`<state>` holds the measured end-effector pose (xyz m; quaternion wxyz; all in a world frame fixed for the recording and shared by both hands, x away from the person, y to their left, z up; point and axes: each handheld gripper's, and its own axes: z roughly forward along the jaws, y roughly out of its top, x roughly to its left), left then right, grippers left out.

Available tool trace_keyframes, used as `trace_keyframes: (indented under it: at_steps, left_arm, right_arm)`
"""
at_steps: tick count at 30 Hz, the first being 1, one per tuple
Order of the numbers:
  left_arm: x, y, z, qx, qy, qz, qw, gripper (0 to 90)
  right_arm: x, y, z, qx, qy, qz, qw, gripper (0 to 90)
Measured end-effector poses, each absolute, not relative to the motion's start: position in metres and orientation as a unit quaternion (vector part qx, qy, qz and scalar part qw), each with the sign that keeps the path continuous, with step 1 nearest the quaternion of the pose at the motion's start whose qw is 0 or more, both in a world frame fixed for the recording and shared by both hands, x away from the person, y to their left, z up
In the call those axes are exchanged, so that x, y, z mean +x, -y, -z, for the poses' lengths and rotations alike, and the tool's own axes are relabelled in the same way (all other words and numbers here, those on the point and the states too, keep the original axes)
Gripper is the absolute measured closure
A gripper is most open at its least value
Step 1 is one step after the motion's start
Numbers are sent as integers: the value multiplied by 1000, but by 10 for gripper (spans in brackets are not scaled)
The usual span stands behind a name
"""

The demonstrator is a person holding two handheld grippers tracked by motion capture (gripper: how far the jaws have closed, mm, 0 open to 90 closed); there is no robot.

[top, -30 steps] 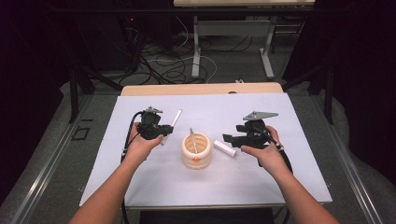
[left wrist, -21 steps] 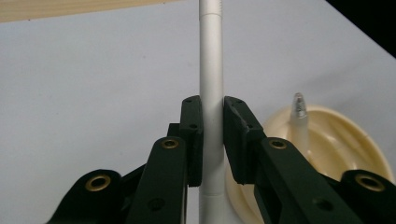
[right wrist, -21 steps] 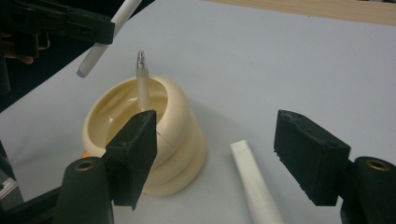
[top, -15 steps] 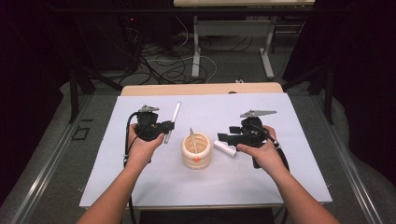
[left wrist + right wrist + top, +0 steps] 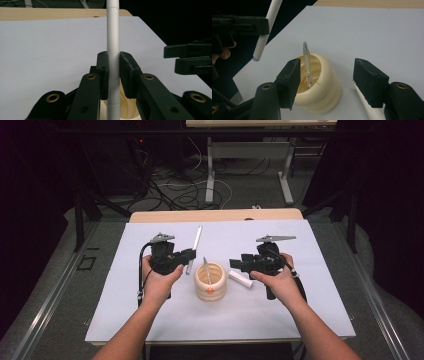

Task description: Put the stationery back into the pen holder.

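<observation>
A cream ribbed cup [image 5: 210, 287] stands mid-table with a clear pen [image 5: 206, 269] leaning in it. My left gripper [image 5: 191, 254] is just left of the cup, shut on a long white pen [image 5: 195, 245] that it holds off the table; the pads clamp the pen's [image 5: 113, 50] shaft. My right gripper [image 5: 234, 264] hovers right of the cup, over another white pen [image 5: 241, 279] lying on the sheet. Its jaws have just been closing but stand apart, with nothing gripped. Along the right gripper [image 5: 328, 68] I see the cup [image 5: 322, 82] and the clear pen [image 5: 307, 65].
A white sheet [image 5: 300, 245] covers the wooden table [image 5: 215, 215]. Cables and table legs lie on the dark floor beyond. The other gripper [image 5: 190, 58] shows at the right edge of the left gripper view.
The left gripper has lifted and shifted a little right toward the cup, carrying the white pen. The right gripper stays in place, its jaws narrower than before.
</observation>
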<state>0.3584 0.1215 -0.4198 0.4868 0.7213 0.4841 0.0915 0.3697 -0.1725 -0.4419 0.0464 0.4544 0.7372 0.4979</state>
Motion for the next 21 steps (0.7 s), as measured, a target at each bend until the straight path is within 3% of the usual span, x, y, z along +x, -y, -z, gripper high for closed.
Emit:
trace_keyframes:
  at_steps: [9,16,21]
  left_arm:
    - [344,-106,423,714,-475,-64,511,784]
    - [333,-97,429,717,-465,-60,515,784]
    - [327,-92,435,716,-464,-58,519,784]
  right_arm:
    - [365,170,434,456,-731,-506,43,394]
    - [358,172,428,449,-729,-513,62,509]
    - [358,174,430,451,-731,-511,46,586]
